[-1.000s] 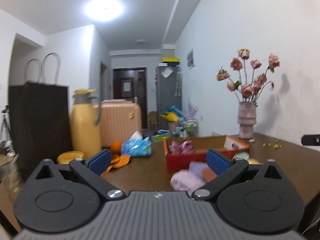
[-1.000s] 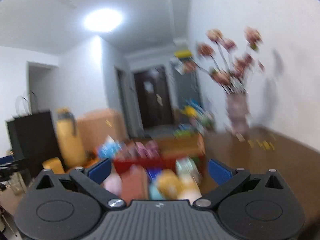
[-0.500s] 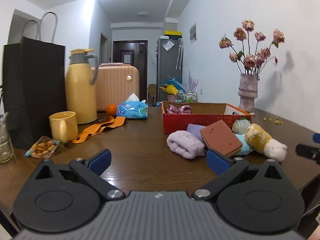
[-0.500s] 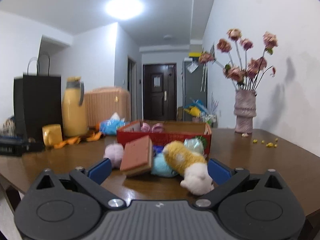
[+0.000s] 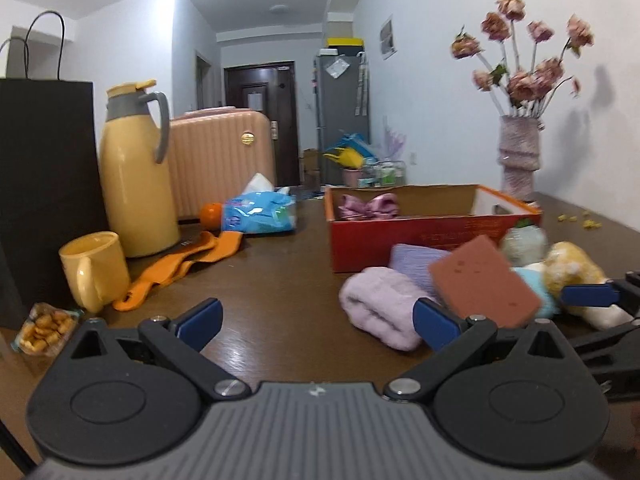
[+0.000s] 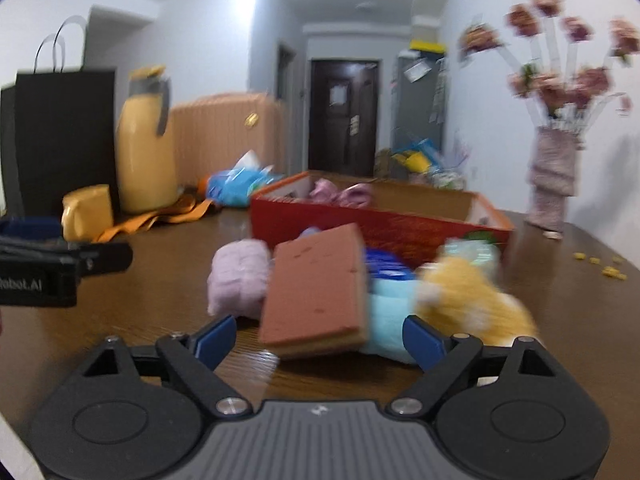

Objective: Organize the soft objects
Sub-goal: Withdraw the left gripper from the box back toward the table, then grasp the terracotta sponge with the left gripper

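The left gripper (image 5: 316,318) hangs low over the brown counter (image 5: 272,280), its blue-tipped fingers (image 5: 200,318) spread wide apart with nothing between them. The pile of soft things lies ahead and to its right: a rolled lilac towel (image 5: 380,312) sits just past the right fingertip, and a brown sandwich-biscuit cushion (image 5: 484,280) leans across a folded purple cloth (image 5: 416,258). Beyond them a yellow-and-white plush (image 5: 576,276) lies beside a pale blue plush (image 5: 538,290), all in front of the red box (image 5: 416,232), which holds a pink bow (image 5: 368,204).

The right gripper (image 6: 318,338) also has its fingers (image 6: 214,336) wide apart and empty. The biscuit cushion (image 6: 316,300) stands tilted directly ahead, between the two fingertips but a little beyond them; blur makes it hard to tell whether anything touches. The pale blue plush (image 6: 386,316) lies just inside the right fingertip, the yellow plush (image 6: 472,296) beyond it, and the lilac towel (image 6: 238,282) ahead of the left fingertip.
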A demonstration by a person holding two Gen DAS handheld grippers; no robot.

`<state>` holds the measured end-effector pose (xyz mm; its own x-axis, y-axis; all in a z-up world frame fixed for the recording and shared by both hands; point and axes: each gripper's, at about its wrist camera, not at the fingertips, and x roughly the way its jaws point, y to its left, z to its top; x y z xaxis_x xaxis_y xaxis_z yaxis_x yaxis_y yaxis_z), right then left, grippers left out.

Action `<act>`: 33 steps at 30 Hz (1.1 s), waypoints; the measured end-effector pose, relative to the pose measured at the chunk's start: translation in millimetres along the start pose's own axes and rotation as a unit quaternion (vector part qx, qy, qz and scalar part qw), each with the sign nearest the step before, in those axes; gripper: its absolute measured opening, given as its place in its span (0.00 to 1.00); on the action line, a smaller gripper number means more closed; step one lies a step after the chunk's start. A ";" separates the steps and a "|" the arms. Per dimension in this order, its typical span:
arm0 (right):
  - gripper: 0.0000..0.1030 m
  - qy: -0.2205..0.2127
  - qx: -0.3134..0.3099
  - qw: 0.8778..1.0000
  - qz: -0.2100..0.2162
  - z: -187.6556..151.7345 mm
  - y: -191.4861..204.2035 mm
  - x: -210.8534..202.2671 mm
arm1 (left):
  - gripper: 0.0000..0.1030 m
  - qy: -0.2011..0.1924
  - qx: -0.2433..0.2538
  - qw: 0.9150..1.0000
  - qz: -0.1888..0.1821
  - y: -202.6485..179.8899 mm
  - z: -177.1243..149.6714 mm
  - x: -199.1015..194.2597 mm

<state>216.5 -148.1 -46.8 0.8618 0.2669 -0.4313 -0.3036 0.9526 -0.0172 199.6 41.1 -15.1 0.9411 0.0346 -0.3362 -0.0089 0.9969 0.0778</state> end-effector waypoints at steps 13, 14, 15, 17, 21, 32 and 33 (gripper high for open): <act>0.67 0.051 -0.096 0.985 0.137 -13.9 -9.3 -28.4 | 1.00 0.013 -0.014 0.997 -0.070 1.7 -3.0 6.8; 0.71 0.055 -0.100 0.984 0.135 -17.4 -12.4 -34.0 | 1.00 0.016 -0.024 0.995 -0.091 0.4 -3.4 7.5; 0.80 0.052 -0.098 0.987 0.116 -19.5 -15.8 -38.6 | 1.00 0.020 -0.032 0.993 -0.108 -1.9 -4.1 8.6; 0.85 0.043 -0.072 0.994 0.075 -19.3 -28.1 -43.8 | 1.00 0.034 -0.044 0.988 -0.143 -10.9 -4.8 12.3; 0.84 0.026 0.014 0.998 0.064 -11.9 -56.3 -53.9 | 0.89 0.062 -0.051 0.979 -0.188 -30.6 -4.6 22.3; 0.26 0.049 0.221 0.971 0.080 -33.2 -90.0 -36.2 | 0.25 0.166 -0.086 0.947 -0.260 -48.8 -9.2 25.7; 0.26 0.046 0.215 0.973 0.071 -31.9 -90.0 -34.4 | 0.26 0.161 -0.075 0.949 -0.260 -52.7 -9.9 19.7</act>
<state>201.2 -247.6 -59.2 0.7775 0.4052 -0.4810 -0.2023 0.8852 0.4189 215.3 -10.0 -35.0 0.6803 -0.4688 -0.5635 0.3575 0.8833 -0.3032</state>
